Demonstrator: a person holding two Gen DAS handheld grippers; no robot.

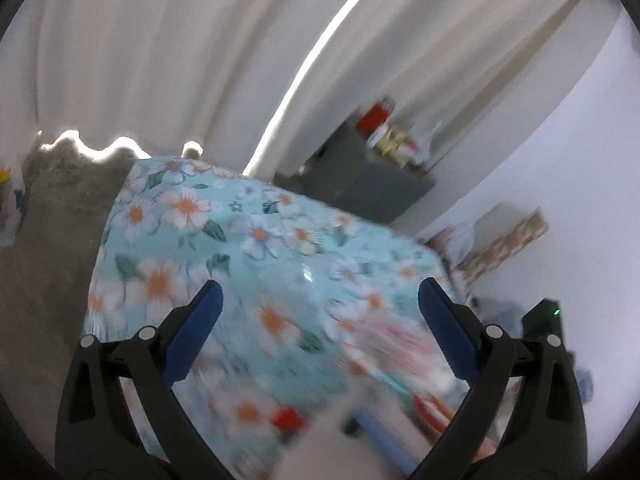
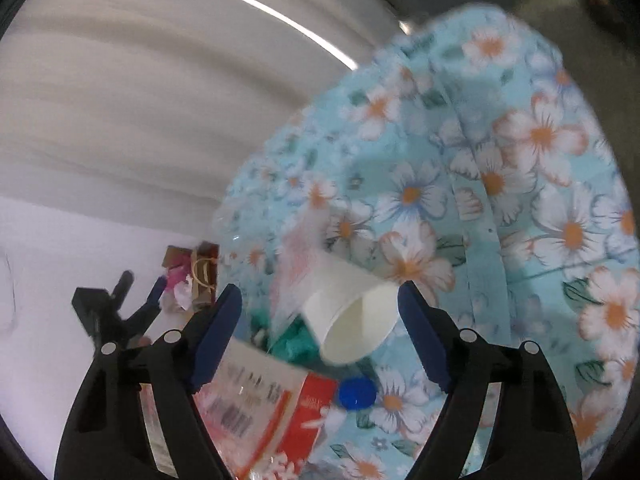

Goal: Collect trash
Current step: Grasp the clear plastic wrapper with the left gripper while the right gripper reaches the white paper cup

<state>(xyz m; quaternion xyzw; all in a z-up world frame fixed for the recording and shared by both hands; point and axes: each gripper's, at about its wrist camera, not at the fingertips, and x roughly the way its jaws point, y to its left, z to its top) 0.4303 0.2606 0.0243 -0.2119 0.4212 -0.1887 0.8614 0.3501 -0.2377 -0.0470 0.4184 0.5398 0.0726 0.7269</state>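
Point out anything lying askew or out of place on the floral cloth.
A white paper cup lies tipped on its side on the floral tablecloth, mouth toward the camera, among a red-and-white wrapper and a loose blue bottle cap. No spill is visible.

Your tabletop (image 2: 520,168) is covered by a pale blue cloth printed with white and orange flowers. On it, near one edge, you have a heap of litter: a white paper cup (image 2: 352,320) lying on its side with its mouth open toward the right wrist camera, a crumpled green scrap (image 2: 298,342) just beside and partly under it, a red-and-white printed wrapper (image 2: 272,404) with a barcode, and a blue bottle cap (image 2: 356,393) touching the wrapper's edge. In the left wrist view the same litter is too blurred to sort out.
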